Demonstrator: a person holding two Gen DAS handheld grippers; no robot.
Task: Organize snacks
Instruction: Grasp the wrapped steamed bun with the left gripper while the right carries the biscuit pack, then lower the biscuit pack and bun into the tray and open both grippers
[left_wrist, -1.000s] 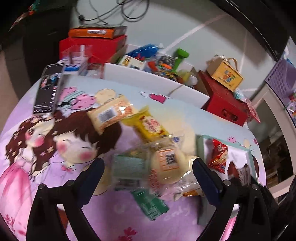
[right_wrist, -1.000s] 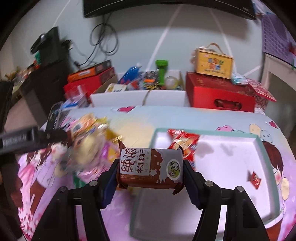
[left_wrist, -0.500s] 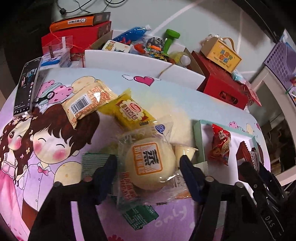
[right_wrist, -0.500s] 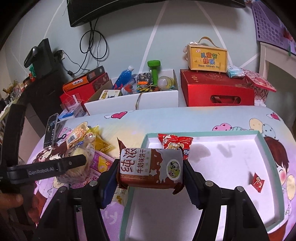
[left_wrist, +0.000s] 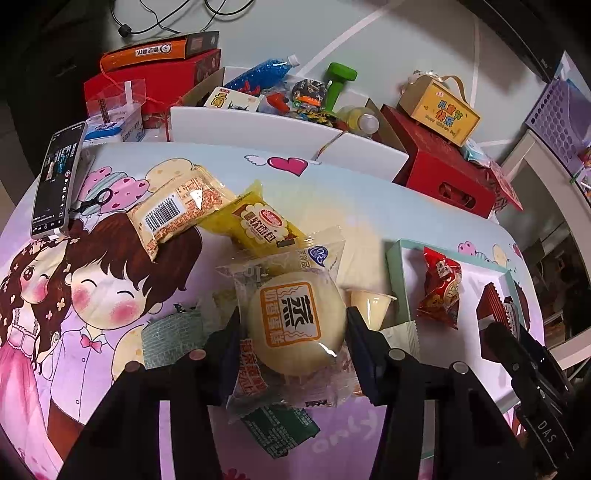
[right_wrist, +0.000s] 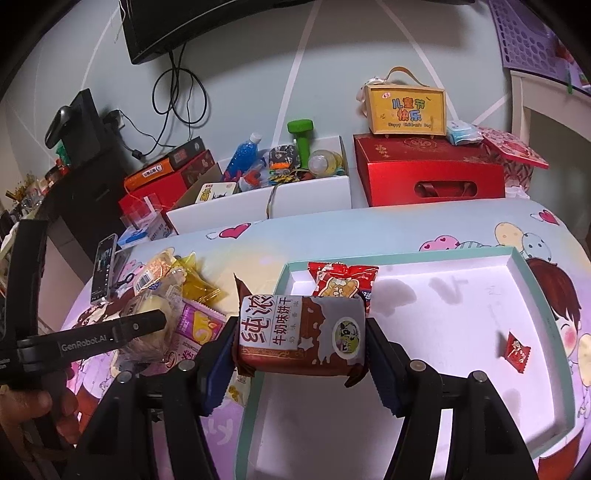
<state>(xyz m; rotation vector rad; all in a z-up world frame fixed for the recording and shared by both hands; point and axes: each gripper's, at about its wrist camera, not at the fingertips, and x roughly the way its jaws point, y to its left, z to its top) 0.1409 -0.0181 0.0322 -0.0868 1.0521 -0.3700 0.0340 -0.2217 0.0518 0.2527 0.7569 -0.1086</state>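
Fingers (right_wrist: 382, 369) clamping brown-white biscuit pack (right_wrist: 301, 334)

Left hand-held gripper (left_wrist: 291, 332) apparently clamping wrapped round bun (left_wrist: 295, 319), snack pile beneath

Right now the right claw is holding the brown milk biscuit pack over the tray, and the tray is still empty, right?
Not empty. The right wrist view shows the tray already holding a red snack bag and a small red candy. The right claw does hold the brown milk biscuit pack over it.
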